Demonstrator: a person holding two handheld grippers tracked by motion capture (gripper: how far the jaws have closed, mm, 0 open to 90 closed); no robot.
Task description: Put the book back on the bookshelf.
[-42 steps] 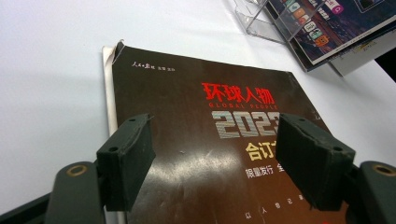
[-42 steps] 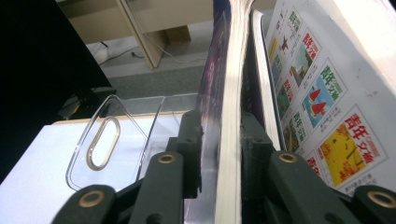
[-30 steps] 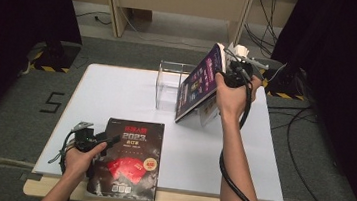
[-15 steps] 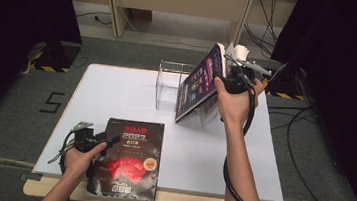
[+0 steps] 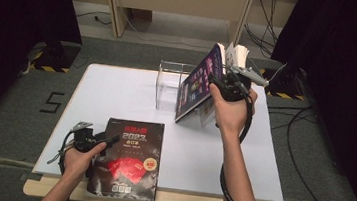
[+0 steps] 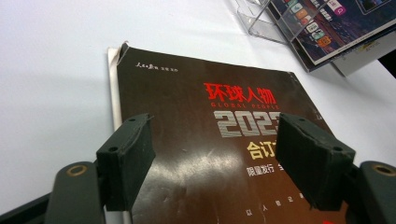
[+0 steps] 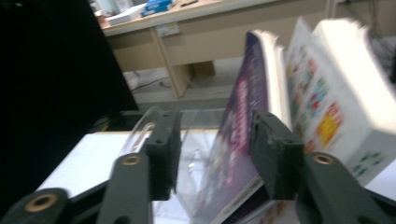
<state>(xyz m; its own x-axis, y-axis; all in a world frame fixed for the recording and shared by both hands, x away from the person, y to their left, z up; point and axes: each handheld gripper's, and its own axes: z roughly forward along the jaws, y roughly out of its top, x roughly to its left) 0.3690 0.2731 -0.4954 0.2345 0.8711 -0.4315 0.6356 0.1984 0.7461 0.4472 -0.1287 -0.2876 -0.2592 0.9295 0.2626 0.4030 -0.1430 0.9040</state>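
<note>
Purple-covered magazine [image 5: 195, 84] stands tilted in the clear acrylic rack [image 5: 169, 85] at the table's [image 5: 117, 94] far side. Right hand-held gripper [image 5: 218, 82] straddles its upper edge, jaws part-open and just closing, pads not clearly pressing. Next: seat it upright. Left hand-held gripper [image 6: 215, 158], jaws wide and empty, hovers over the dark magazine [image 5: 127, 158]. Since the earlier frame, little has shifted.

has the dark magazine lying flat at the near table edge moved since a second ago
No. The dark magazine overhangs the white table's near edge exactly as before, under the left gripper.
</note>
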